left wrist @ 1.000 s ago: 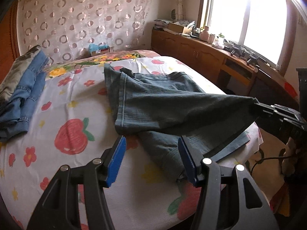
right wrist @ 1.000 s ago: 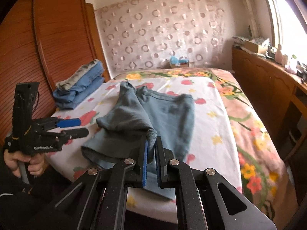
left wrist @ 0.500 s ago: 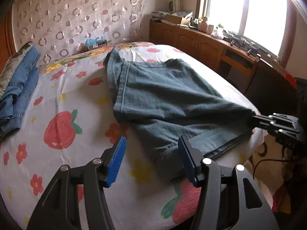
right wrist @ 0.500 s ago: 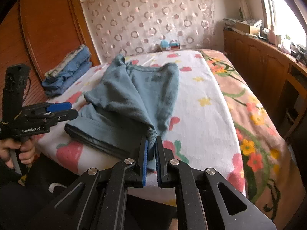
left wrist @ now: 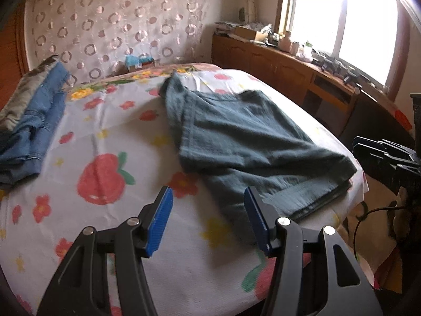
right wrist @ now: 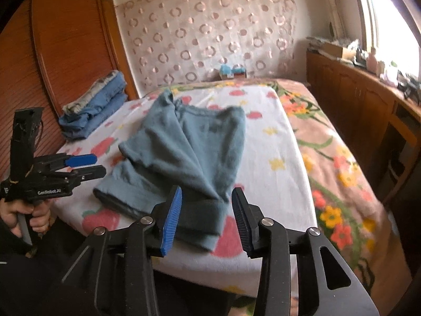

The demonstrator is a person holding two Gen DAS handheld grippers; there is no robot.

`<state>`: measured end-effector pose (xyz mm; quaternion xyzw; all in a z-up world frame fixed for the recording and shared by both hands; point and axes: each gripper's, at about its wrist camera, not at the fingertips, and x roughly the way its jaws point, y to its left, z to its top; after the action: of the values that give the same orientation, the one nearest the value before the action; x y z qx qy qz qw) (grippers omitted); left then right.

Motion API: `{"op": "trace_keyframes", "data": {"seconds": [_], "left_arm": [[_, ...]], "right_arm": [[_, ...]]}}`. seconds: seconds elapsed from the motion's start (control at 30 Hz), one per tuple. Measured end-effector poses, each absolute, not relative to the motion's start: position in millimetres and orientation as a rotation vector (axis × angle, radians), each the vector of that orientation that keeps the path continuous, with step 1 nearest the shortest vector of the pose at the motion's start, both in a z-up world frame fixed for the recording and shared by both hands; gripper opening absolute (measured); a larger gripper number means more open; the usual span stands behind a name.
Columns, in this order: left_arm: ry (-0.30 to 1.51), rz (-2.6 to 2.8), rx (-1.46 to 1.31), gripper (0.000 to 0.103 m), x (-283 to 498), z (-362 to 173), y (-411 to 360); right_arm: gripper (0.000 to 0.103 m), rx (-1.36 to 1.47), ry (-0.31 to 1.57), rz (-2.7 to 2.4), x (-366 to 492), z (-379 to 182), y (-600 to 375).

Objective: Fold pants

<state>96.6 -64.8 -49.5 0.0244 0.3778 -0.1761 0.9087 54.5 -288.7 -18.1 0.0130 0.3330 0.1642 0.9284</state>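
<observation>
Teal pants (left wrist: 250,137) lie folded over on the flowered bed sheet (left wrist: 105,144), their hems near the bed's front edge. My left gripper (left wrist: 208,197) hovers open over the sheet beside the lower leg, with nothing between its blue pads. A hand holds it at the left of the right wrist view, where the left gripper (right wrist: 100,164) stands apart from the cloth. My right gripper (right wrist: 207,197) has its jaws opening. The pants (right wrist: 189,142) show their hem in the gap, and neither pad presses on it. The right gripper (left wrist: 360,146) also shows beyond the bed's right edge.
A stack of folded blue jeans (left wrist: 31,121) lies at the bed's left by the wooden headboard (right wrist: 65,52). A small box (left wrist: 138,60) stands at the far end. A wooden cabinet (left wrist: 289,73) with clutter runs under the window on the right.
My right gripper has opened and let go of the pants' hem. The lifted cloth has dropped flat onto the bed. The left gripper stays open.
</observation>
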Motion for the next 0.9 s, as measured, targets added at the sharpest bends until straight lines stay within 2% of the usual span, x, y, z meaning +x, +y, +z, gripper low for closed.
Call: {"op": "trace_keyframes", "data": {"seconds": [0.27, 0.9], "left_arm": [[0.741, -0.321, 0.047, 0.056, 105.7, -31.6, -33.3], [0.742, -0.312, 0.018, 0.056, 129.5, -37.3, 7.4]], "right_arm": [[0.040, -0.018, 0.671, 0.464, 89.0, -1.1, -234.9], [0.040, -0.171, 0.858, 0.668, 164.7, -36.8, -123.8]]}}
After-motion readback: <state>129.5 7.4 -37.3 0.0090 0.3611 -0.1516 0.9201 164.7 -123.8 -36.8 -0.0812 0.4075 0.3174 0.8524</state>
